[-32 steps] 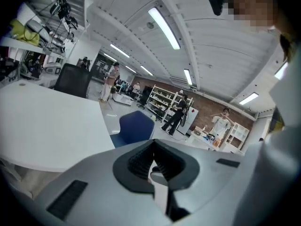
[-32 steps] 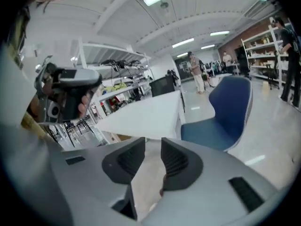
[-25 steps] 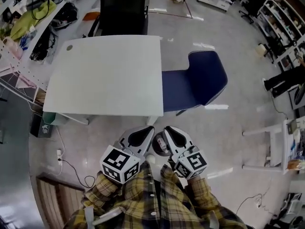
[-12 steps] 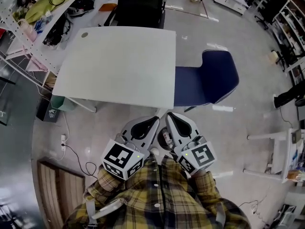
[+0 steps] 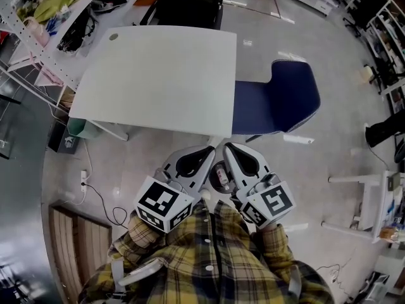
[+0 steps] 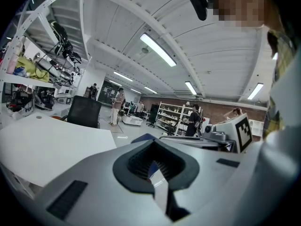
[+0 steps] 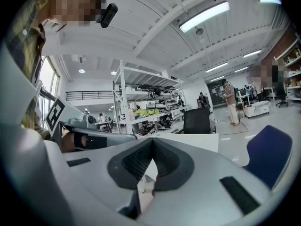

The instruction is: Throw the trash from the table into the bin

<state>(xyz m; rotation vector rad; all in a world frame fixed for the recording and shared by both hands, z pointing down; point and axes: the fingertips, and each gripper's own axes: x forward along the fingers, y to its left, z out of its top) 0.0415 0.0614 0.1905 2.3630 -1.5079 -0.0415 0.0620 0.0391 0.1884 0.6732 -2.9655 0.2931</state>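
My left gripper (image 5: 211, 151) and right gripper (image 5: 228, 148) are held side by side close to my chest, tips nearly touching, both pointing toward the white table (image 5: 158, 75). Both are shut with nothing in them, as the left gripper view (image 6: 153, 163) and the right gripper view (image 7: 150, 163) also show. The tabletop is bare apart from a small round grommet (image 5: 113, 37) at its far left corner. On the floor a small round container (image 5: 221, 177) shows between the two grippers, mostly hidden by them.
A blue chair (image 5: 278, 103) stands at the table's right side and a black office chair (image 5: 190, 2) at its far side. A pale green container (image 5: 79, 128) sits under the table's near left corner. Cluttered shelves (image 5: 44, 18) line the left. A cable (image 5: 101, 198) lies on the floor.
Both grippers have come up slightly toward my chest and look larger. The round container between them is more covered now. The view has shifted, so the table sits higher in frame.
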